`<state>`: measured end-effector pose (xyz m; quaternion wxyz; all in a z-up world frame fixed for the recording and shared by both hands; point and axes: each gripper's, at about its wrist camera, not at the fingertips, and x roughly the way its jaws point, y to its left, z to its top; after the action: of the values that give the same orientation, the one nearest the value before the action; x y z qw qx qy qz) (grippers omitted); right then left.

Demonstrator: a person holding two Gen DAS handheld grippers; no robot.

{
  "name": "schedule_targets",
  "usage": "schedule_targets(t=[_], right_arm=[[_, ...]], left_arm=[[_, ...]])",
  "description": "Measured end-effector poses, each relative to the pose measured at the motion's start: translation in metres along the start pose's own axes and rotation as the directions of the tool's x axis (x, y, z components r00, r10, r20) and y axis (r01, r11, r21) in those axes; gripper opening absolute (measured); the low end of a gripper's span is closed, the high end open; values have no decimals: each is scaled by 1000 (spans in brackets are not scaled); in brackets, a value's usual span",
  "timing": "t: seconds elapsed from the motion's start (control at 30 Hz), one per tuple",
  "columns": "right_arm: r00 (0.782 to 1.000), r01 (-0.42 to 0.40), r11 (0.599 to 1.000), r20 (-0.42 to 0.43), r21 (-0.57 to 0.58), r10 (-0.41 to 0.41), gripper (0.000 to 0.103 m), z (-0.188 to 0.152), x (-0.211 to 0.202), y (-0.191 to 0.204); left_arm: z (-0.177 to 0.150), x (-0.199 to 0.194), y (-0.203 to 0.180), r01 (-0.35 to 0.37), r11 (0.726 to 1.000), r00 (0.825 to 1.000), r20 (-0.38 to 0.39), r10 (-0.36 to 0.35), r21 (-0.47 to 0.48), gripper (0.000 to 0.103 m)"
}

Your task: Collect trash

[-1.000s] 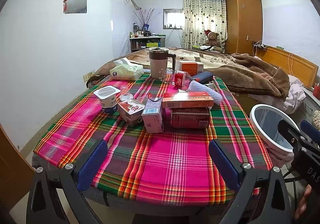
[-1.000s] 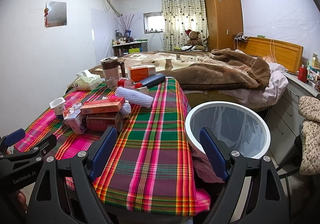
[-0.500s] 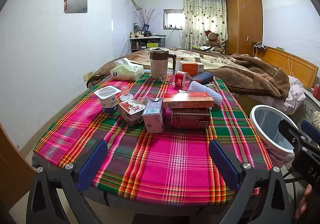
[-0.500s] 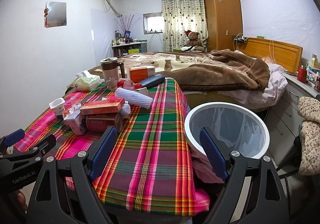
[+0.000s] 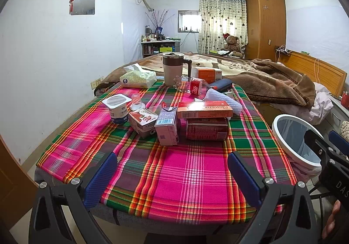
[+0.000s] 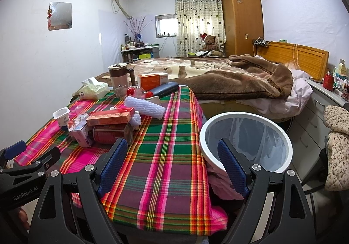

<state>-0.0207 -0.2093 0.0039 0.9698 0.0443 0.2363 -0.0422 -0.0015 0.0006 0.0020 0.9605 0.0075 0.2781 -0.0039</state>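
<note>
Both our left gripper (image 5: pixel 172 175) and right gripper (image 6: pixel 173 163) hang wide open and empty short of the trash on the table (image 5: pixel 192 169), so we should reach the red can (image 5: pixel 207 128) first, bin (image 6: pixel 245 141) being just beside.

orange box (image 6: pixel 110 115): "Cilostazol Tablets" | left hand-held gripper (image 6: pixel 28 187) body: "GenRobot.AI" | right hand-held gripper (image 5: pixel 337 175) body: "DAS"
</note>
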Motion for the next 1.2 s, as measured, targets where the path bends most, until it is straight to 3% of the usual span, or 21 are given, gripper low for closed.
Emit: schedule_targets(t=[0.93, 1.2], right_arm=[[1000, 2, 1000, -5, -2, -2, 86, 1, 3, -6], [997, -75, 996, -35, -38, 73, 86, 5, 29, 1]], left_arm=[[2, 4, 2, 3, 1000, 1000, -8, -3, -3, 103], [8, 33, 26, 4, 1000, 998, -56, -5, -11, 103]])
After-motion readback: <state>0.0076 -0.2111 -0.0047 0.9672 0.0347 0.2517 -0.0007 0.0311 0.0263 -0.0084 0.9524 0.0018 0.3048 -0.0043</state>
